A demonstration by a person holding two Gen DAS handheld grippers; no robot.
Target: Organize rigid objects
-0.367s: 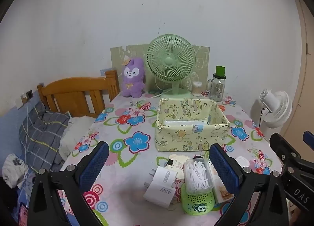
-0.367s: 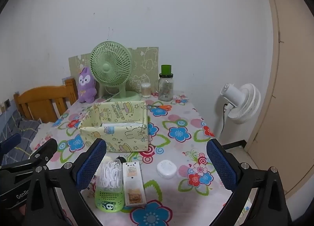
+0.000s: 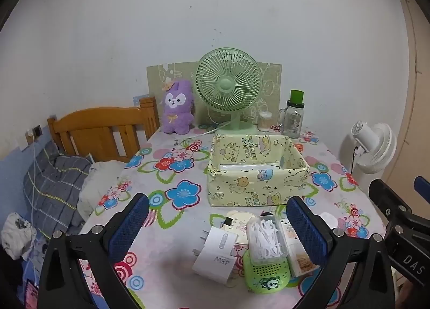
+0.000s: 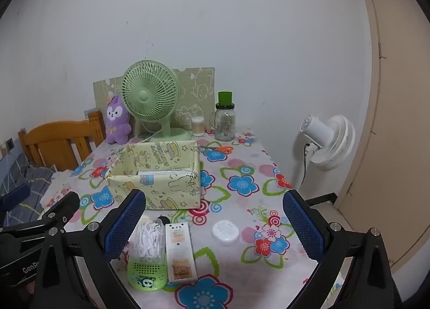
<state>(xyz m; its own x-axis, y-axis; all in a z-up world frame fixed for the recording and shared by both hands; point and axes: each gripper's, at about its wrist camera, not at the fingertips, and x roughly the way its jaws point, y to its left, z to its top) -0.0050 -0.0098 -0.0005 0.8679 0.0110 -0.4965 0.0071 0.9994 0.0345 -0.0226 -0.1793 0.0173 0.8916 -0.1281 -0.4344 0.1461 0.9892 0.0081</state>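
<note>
A yellow cartoon-print storage box [image 3: 256,172] stands mid-table; it also shows in the right wrist view [image 4: 158,172]. In front of it lie a white 45W charger [image 3: 215,256], a clear box of white floss picks [image 3: 264,240] on a green perforated device [image 3: 266,274], a long white card-like box [image 4: 179,251], a round cream case [image 3: 236,221] and a round white case [image 4: 225,232]. My left gripper [image 3: 220,231] is open above these items. My right gripper [image 4: 215,224] is open above the table, holding nothing.
A green desk fan [image 3: 228,88], purple plush [image 3: 178,107], glass bottle with green cap [image 3: 293,118] and cotton-swab jar [image 3: 264,121] stand at the back. A white floor fan [image 4: 326,142] is right of the table. A wooden headboard [image 3: 102,129] is left.
</note>
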